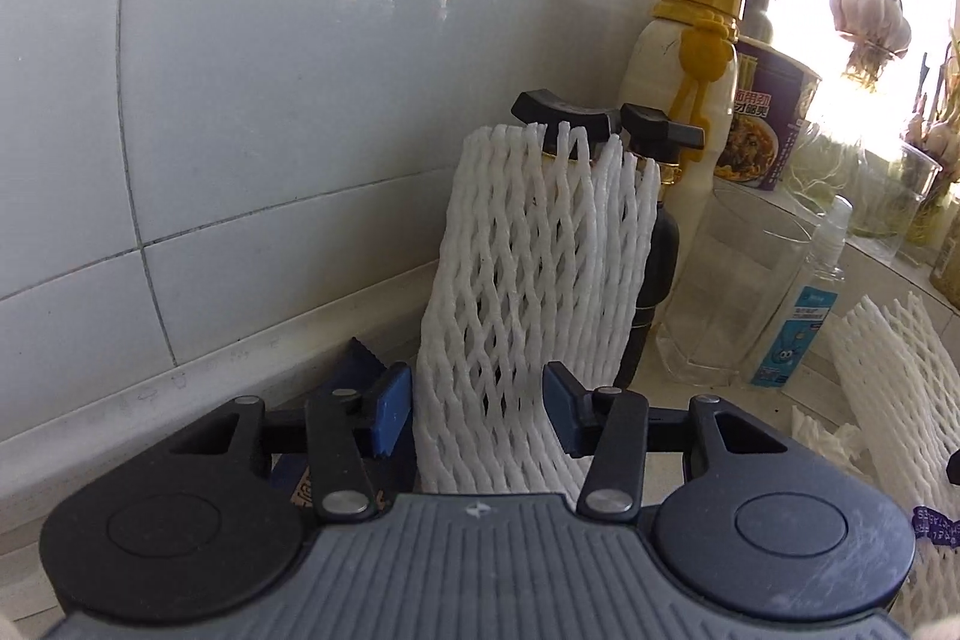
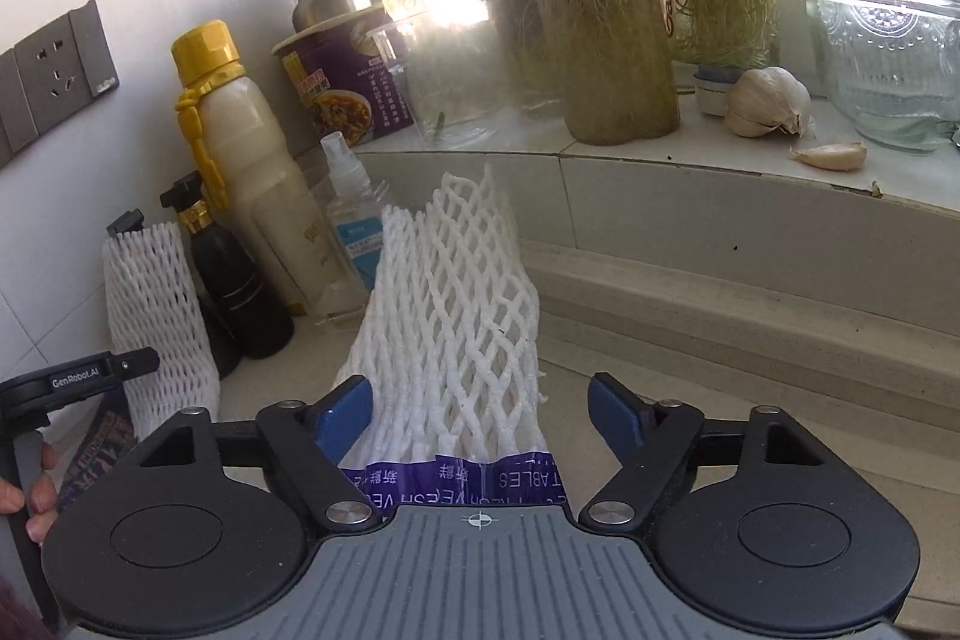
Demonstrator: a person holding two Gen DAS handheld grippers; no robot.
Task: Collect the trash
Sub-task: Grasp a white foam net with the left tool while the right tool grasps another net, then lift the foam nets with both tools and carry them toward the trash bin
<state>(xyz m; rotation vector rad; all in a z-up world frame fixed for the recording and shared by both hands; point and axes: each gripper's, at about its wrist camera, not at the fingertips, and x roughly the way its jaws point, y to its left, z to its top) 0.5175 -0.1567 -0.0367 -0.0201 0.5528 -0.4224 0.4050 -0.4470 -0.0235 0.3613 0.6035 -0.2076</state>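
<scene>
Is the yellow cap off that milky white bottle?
No, the yellow cap sits closed on top of the white bottle.

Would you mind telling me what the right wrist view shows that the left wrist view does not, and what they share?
Only the right wrist view shows the wall socket, the patterned glass bowl and the loose garlic bulb on the sill.

Only the left wrist view shows the empty clear glass.

Both show the yellow-capped bottle, the two foam nets, the instant noodle cup and the small spray bottle.
</scene>
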